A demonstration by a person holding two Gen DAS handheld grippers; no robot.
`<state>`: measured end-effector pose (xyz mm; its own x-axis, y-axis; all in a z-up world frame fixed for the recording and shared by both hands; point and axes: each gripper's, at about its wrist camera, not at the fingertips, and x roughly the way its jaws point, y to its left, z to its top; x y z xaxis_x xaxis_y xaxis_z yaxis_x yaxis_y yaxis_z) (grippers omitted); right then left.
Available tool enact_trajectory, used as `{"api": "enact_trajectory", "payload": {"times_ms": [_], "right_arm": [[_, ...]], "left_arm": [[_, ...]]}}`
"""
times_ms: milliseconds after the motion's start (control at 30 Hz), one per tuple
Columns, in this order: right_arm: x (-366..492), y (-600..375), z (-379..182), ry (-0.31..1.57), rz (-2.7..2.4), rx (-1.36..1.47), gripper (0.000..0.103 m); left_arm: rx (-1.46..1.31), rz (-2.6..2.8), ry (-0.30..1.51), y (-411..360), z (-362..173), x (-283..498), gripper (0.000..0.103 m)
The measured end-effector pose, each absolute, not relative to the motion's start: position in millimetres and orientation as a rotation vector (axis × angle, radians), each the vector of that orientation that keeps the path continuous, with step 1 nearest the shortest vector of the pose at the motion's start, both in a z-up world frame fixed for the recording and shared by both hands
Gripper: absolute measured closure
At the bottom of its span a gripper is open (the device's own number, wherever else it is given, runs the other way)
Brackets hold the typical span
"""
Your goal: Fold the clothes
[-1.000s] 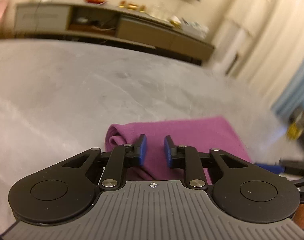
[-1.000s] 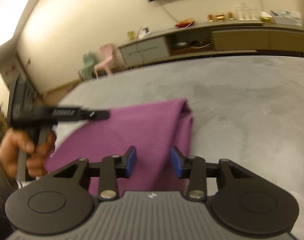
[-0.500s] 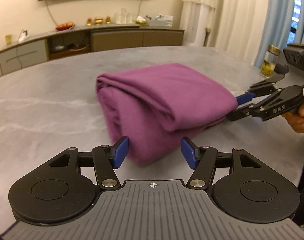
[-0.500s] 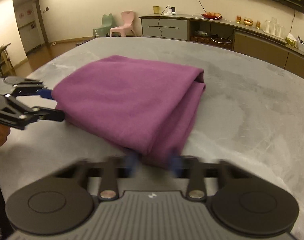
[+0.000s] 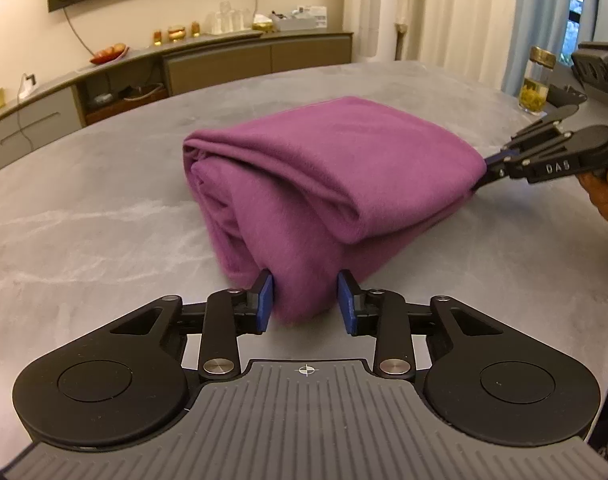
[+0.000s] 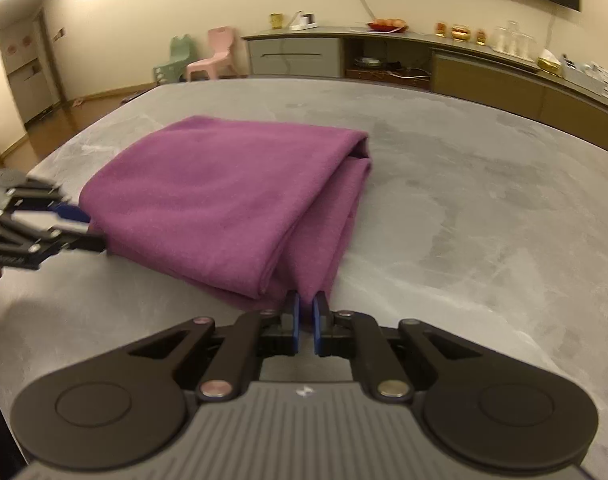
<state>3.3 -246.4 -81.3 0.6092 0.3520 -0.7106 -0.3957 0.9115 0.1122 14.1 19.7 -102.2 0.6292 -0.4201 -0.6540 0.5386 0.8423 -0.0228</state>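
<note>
Folded purple cloth [image 5: 323,184] lying on grey bench [image 5: 104,208]. Left gripper [image 5: 304,300] spread wide around its near corner; right gripper [image 6: 305,322] pinched tight on another corner's edge.

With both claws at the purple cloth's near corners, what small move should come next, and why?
Probably close the left claw on the corner of the folded purple cloth. Its pads sit open on either side of that corner, while the right claw already looks pinched on the other near corner. With both corners gripped, the cloth could be lifted evenly off the grey table for another fold.
</note>
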Motion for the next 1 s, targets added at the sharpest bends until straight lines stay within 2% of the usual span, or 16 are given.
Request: {"api": "enact_trajectory", "payload": {"times_ms": [100,233,333,433,500,600,700,867,1000], "right_arm": [[0.5,-263.6,-66.6,0.783,0.403,0.0,0.087],[-0.9,-276.7,-46.1,0.685,0.39,0.113,0.086],[-2.8,-268.6,-46.7,0.624,0.406,0.148,0.086],[0.3,-247.6,-62.1,0.603,0.447,0.09,0.086],[12.5,-235.0,-77.8,0.657,0.44,0.031,0.086],[26.1,-233.1,-89.4,0.7,0.437,0.039,0.083],[34.4,-233.4,-87.8,0.719,0.436,0.049,0.082],[43.3,-224.5,-92.9,0.7,0.397,0.023,0.073],[51.6,-220.6,-95.9,0.7,0.383,0.058,0.073]], "left_arm": [[0.135,-0.531,0.666,37.8,-85.5,-6.4,0.08],[-0.016,-0.537,0.549,52.2,-49.8,-12.8,0.08],[-0.058,-0.584,0.504,35.3,-38.4,-0.2,0.08],[0.004,-0.617,0.539,5.5,-53.0,15.9,0.08],[0.069,-0.581,0.602,-4.6,-75.1,25.1,0.084],[0.059,-0.557,0.636,-2.5,-94.3,30.3,0.081],[0.021,-0.555,0.637,2.9,-98.8,31.2,0.081],[0.011,-0.541,0.626,4.0,-101.9,48.8,0.08],[0.009,-0.522,0.628,5.2,-99.9,65.9,0.08]]}}
